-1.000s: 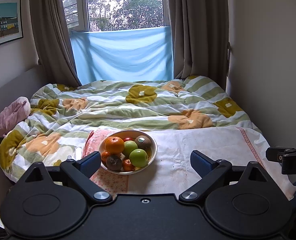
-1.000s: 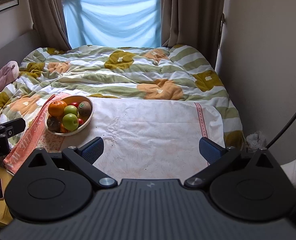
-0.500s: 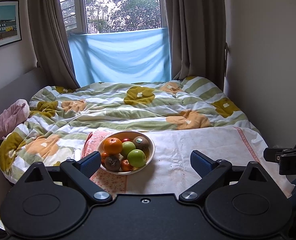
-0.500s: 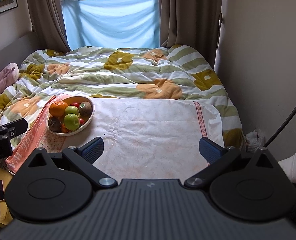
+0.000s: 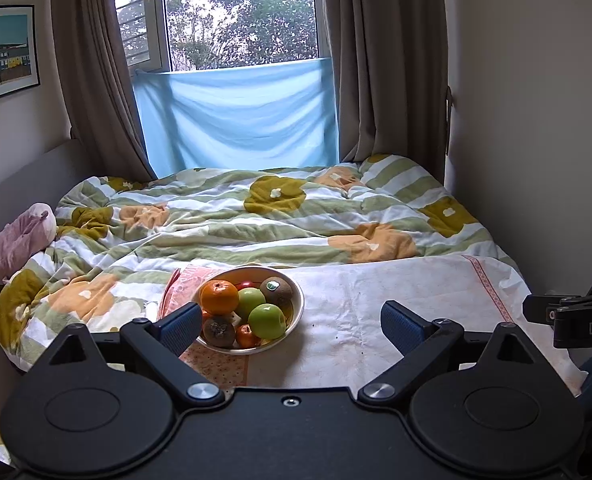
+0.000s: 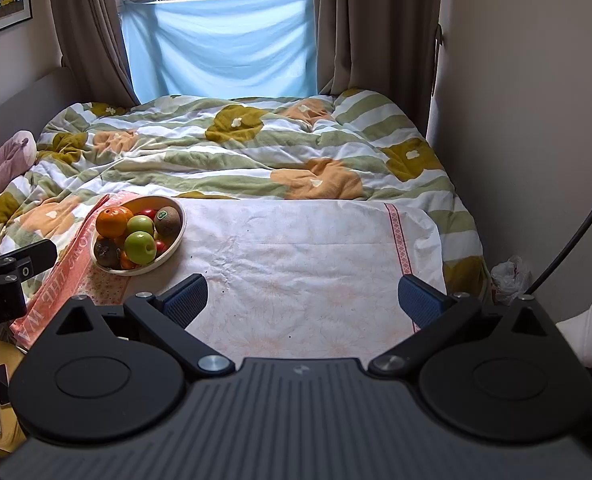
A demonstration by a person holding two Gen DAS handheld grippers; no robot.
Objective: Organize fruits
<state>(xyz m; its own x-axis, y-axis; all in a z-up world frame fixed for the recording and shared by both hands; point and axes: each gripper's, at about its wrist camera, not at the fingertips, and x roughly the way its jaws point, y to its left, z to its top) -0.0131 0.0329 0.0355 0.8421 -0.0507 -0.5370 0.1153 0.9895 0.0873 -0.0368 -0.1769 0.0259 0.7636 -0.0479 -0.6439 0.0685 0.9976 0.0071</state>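
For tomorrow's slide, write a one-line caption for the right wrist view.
Open right gripper above a white cloth, with a full fruit bowl at its left edge on the bed.

In the bowl (image 5: pixel 296 312) the upper fruits hide most of the red fruit (image 5: pixel 246 285). The right gripper (image 5: pixel 572 320) is cut by the picture edge.

Soft daylight enters through window (image 5: pixel 235 16) at far end of bed (image 5: pixel 255 216), sky patch blown out. Room evenly dim, walls greyish. Faint shadow under fruit bowl (image 5: pixel 296 308). Both views sharp at centre; fisheye bends curtains (image 6: pixel 376 28) and walls, dark vignette in corners. Black gripper bodies underexposed, little detail.
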